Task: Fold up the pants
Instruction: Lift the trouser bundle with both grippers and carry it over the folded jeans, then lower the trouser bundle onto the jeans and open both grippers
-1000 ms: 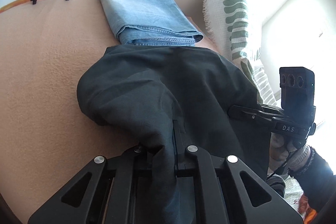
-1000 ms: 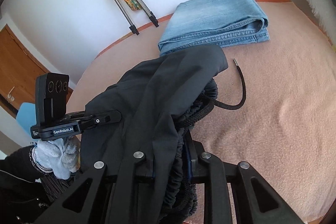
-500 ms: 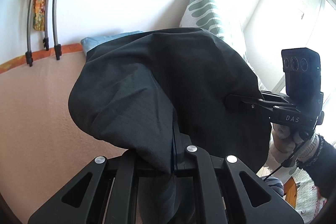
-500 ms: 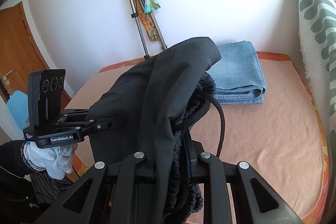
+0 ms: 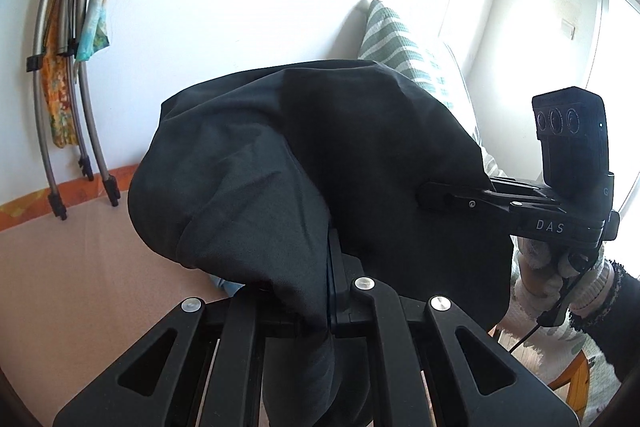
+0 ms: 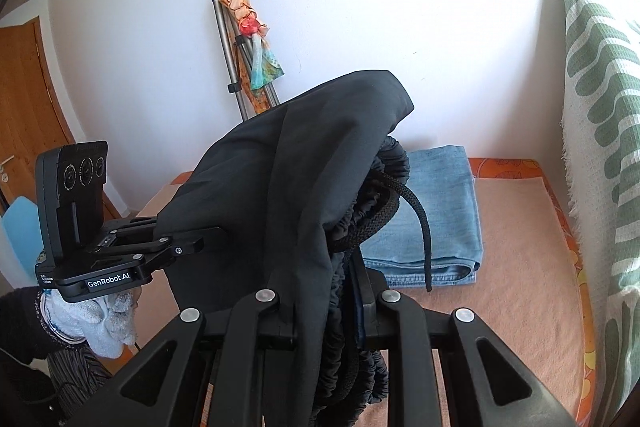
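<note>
The black pants (image 5: 280, 163) hang bunched in the air above the bed, held up at two spots. My left gripper (image 5: 330, 259) is shut on a fold of their cloth, which drapes over its fingertips and hides them. My right gripper (image 6: 349, 267) is shut on the gathered elastic waistband (image 6: 384, 195). A black drawstring (image 6: 420, 227) dangles from that waistband. Each view shows the other gripper clamped into the pants from the side: the right one (image 5: 428, 195) and the left one (image 6: 214, 234), each held by a gloved hand.
Folded blue jeans (image 6: 436, 219) lie on the peach bed cover (image 6: 520, 251) by the far wall. A green-patterned pillow (image 6: 600, 147) stands along the right side. Tripod legs with a tied scarf (image 6: 240, 39) lean on the wall. A wooden door (image 6: 24, 95) is at left.
Both grippers have risen together and lifted the black pants clear of the bed. The views now show more wall, and the drawstring hangs free instead of lying on the cover.
</note>
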`<state>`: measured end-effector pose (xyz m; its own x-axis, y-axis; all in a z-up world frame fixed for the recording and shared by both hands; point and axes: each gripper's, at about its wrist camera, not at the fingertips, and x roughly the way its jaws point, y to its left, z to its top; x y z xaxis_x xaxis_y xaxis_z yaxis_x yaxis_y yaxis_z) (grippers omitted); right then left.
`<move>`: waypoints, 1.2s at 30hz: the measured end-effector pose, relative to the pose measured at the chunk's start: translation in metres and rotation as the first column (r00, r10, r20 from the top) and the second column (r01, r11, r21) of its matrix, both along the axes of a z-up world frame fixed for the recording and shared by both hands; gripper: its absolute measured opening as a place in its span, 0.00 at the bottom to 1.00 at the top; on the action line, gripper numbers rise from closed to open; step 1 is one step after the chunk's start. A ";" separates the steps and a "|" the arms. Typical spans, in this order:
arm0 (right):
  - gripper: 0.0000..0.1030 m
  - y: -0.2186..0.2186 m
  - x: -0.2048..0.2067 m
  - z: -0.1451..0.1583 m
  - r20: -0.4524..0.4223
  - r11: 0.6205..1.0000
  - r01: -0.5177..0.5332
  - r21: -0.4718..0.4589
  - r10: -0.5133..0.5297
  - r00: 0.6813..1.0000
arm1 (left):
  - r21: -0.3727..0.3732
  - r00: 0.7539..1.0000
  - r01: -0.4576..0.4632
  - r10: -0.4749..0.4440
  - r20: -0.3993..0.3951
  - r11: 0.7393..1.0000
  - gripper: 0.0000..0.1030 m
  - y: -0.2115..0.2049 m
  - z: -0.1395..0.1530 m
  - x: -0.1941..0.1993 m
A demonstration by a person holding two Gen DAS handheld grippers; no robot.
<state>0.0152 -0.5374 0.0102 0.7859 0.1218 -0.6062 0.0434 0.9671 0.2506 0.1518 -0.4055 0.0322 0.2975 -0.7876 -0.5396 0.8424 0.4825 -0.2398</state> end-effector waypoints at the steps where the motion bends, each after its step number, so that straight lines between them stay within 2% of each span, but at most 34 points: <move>1: 0.17 -0.004 0.007 0.000 -0.001 1.000 0.004 -0.002 -0.004 1.000 | 0.003 1.000 -0.002 0.002 0.008 1.000 0.07 -0.005 0.001 0.006; 18: 0.17 -0.066 0.114 -0.023 -0.027 0.998 0.010 -0.057 -0.011 1.000 | 0.002 0.998 -0.045 0.045 0.042 0.999 0.06 -0.060 -0.018 0.094; 28: 0.17 -0.106 0.166 -0.066 -0.094 0.998 0.031 -0.045 -0.035 0.995 | 0.041 0.996 -0.077 0.076 0.037 0.996 0.06 -0.082 -0.048 0.138; 36: 0.17 -0.123 0.194 -0.109 -0.175 0.999 0.029 -0.045 -0.036 0.984 | 0.085 0.991 -0.116 0.121 -0.051 0.990 0.07 -0.080 -0.080 0.170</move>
<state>0.2095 -0.6601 -0.0991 0.6699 0.0697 -0.7392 0.1147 0.9739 0.1958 0.3215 -0.4854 -0.0480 0.3534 -0.7013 -0.6191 0.7646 0.5979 -0.2409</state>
